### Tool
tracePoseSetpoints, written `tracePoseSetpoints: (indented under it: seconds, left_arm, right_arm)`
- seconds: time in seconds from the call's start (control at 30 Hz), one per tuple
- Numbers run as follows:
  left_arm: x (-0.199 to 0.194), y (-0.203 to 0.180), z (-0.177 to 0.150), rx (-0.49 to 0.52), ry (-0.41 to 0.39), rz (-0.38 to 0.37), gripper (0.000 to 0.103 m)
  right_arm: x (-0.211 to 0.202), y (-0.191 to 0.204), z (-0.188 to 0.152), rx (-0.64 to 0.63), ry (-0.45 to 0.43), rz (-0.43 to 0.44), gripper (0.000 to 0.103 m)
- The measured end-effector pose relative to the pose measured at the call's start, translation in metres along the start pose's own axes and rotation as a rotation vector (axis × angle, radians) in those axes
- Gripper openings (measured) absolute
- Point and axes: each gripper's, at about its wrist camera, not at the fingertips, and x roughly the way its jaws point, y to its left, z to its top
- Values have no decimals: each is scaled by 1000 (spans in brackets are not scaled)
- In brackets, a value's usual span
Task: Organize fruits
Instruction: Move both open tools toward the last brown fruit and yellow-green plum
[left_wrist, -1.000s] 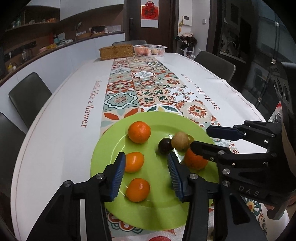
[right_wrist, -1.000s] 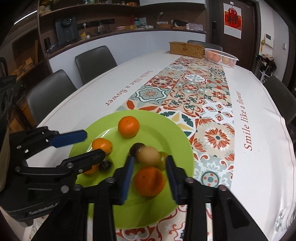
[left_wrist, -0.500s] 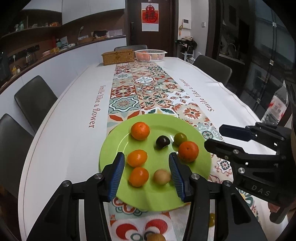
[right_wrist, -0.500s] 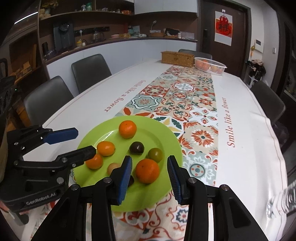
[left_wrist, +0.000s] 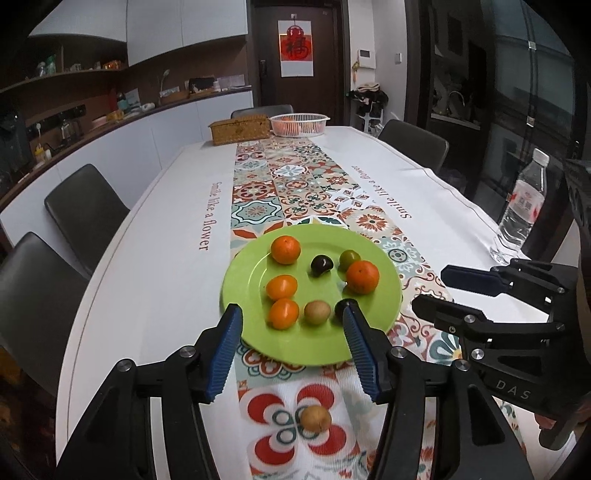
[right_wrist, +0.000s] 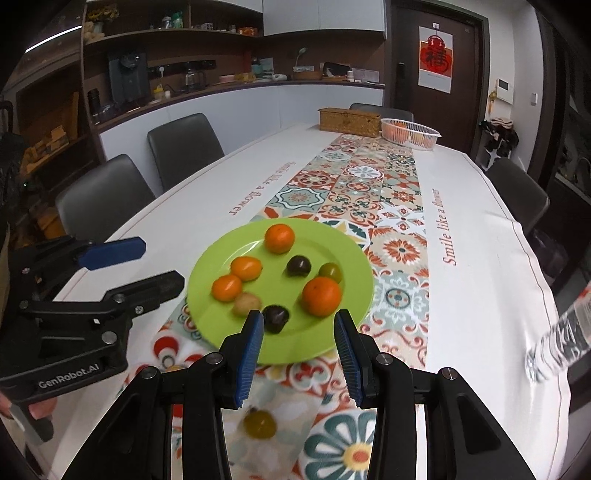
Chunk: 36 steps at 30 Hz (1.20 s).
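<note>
A green plate (left_wrist: 384, 314) (right_wrist: 351, 254) sits on the patterned runner and holds several fruits: oranges (left_wrist: 285, 249) (right_wrist: 321, 296), two dark plums (left_wrist: 321, 265) (right_wrist: 276, 318), a green fruit (left_wrist: 349, 259) and a brown kiwi (left_wrist: 317, 312). Another brown kiwi (left_wrist: 315, 417) lies on the runner near me, off the plate. A green-yellow fruit (right_wrist: 260, 423) lies on the runner between my right fingers. My left gripper (left_wrist: 293, 350) is open and empty, short of the plate. My right gripper (right_wrist: 299, 354) is open and empty at the plate's near edge.
A water bottle (left_wrist: 521, 206) stands at the table's right edge. A wicker box (left_wrist: 239, 129) and a white basket (left_wrist: 299, 123) with fruit stand at the far end. Dark chairs (left_wrist: 83, 210) line both sides of the table.
Both grippers have pulled back and up from the plate. The right gripper let go of the large orange, which now rests on the plate. Two loose fruits on the runner came into view.
</note>
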Motion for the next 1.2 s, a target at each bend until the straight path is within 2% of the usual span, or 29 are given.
tracePoseSetpoints:
  seconds: [0.37,0.5,0.8,1.1,1.2]
  left_arm:
    - [-15,-1,-36,13,16,-33,59]
    - [-7,-4,-50,23,50,-62,60]
    - [14,-6,-77,38,110,-75,59]
    - [28,-7,-87,37,142,-92,59]
    - [33,-9,-88,40,151,-97,55]
  right_arm:
    - [-6,23,-33,-10,56,30,41]
    - [-1,26,-44,-1,89,36,41]
    - [18,25,-66,0,159,2,41]
    - [29,29,-71,-16,185,-2,41]
    - [32,28,-73,-15,193,-3,41]
